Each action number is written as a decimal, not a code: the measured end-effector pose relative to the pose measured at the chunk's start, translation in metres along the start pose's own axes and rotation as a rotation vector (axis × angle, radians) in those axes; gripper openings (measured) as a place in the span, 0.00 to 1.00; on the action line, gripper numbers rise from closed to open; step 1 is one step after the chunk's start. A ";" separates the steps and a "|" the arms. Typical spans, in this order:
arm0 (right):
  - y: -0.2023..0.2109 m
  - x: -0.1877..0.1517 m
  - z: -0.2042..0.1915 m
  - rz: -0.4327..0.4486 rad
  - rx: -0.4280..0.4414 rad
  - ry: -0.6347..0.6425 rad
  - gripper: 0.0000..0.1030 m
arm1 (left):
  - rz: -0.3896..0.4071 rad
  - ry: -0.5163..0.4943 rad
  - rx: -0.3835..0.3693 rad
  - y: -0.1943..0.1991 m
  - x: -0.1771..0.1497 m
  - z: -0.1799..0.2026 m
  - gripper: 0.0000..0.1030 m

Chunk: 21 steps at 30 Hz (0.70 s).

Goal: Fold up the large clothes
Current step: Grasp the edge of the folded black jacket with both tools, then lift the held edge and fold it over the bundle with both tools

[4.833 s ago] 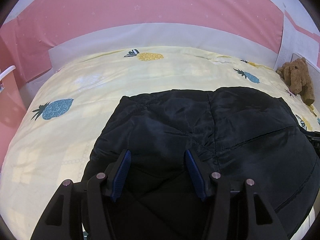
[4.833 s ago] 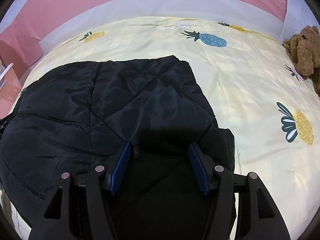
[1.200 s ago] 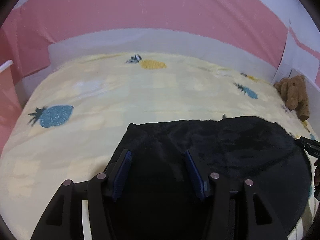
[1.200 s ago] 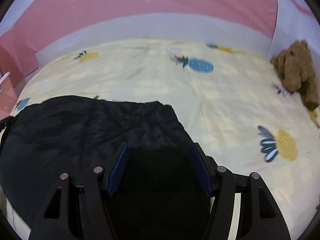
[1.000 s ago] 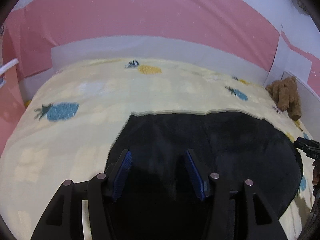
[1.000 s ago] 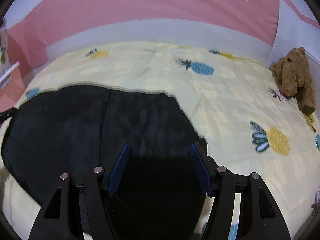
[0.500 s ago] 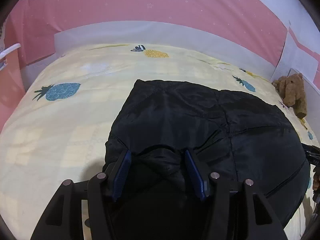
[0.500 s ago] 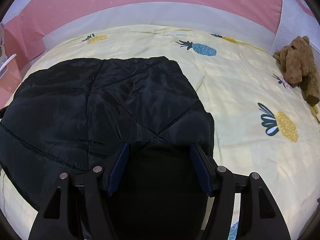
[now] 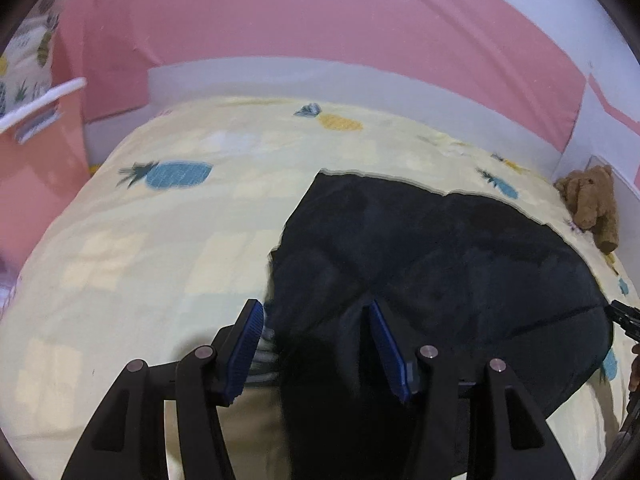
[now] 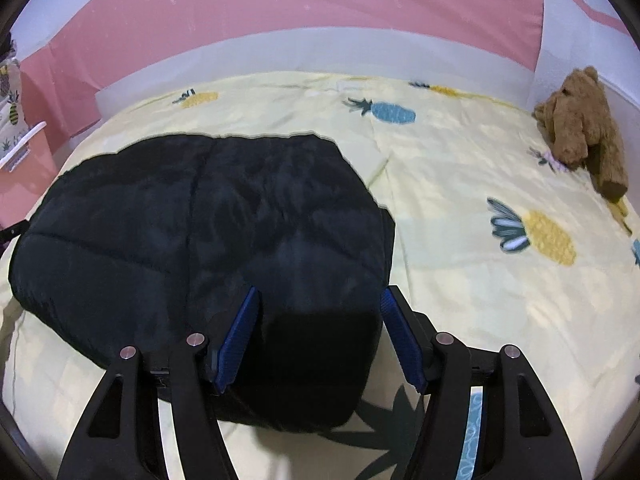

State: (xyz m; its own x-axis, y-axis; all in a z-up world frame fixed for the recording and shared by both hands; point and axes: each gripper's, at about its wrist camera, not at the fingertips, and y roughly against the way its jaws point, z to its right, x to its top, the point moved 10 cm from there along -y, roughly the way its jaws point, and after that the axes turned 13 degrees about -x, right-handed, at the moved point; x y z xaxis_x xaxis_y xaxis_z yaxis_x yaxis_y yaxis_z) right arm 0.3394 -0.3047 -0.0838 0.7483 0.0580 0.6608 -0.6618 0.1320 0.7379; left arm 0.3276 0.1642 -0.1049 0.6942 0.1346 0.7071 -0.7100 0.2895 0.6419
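A black quilted jacket (image 9: 432,264) lies folded on a yellow pineapple-print bed sheet (image 9: 160,248). In the left wrist view my left gripper (image 9: 316,344) is open, over the jacket's near left corner, with the fabric lying between and below the blue fingertips (image 9: 248,344). In the right wrist view the jacket (image 10: 208,232) fills the left half, and my right gripper (image 10: 320,332) is open above its near right corner. Neither gripper holds the fabric. The tip of the right gripper shows at the right edge of the left wrist view (image 9: 624,316).
A brown plush dog (image 10: 580,128) lies at the bed's far right, also in the left wrist view (image 9: 592,204). A pink padded wall (image 9: 320,32) runs behind the bed. A pink cabinet with a white handle (image 9: 44,100) stands at the left.
Both grippers have let go of the jacket and drawn back and up from it. The jacket now lies folded on the bed. Bare sheet shows under both grippers.
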 end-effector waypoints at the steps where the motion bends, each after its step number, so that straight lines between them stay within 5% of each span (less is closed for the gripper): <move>1: -0.005 -0.002 0.001 -0.012 0.006 -0.009 0.64 | -0.011 0.008 -0.002 -0.003 -0.003 -0.003 0.54; 21: -0.051 0.003 -0.002 -0.134 0.071 -0.101 0.73 | -0.095 0.042 -0.041 -0.063 0.009 -0.007 0.45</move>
State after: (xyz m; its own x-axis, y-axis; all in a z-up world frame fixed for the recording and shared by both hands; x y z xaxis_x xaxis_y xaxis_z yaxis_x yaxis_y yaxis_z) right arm 0.3754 -0.3090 -0.1197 0.8243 -0.0560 0.5634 -0.5604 0.0616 0.8259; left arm 0.3792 0.1544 -0.1408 0.7632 0.1438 0.6299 -0.6358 0.3410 0.6925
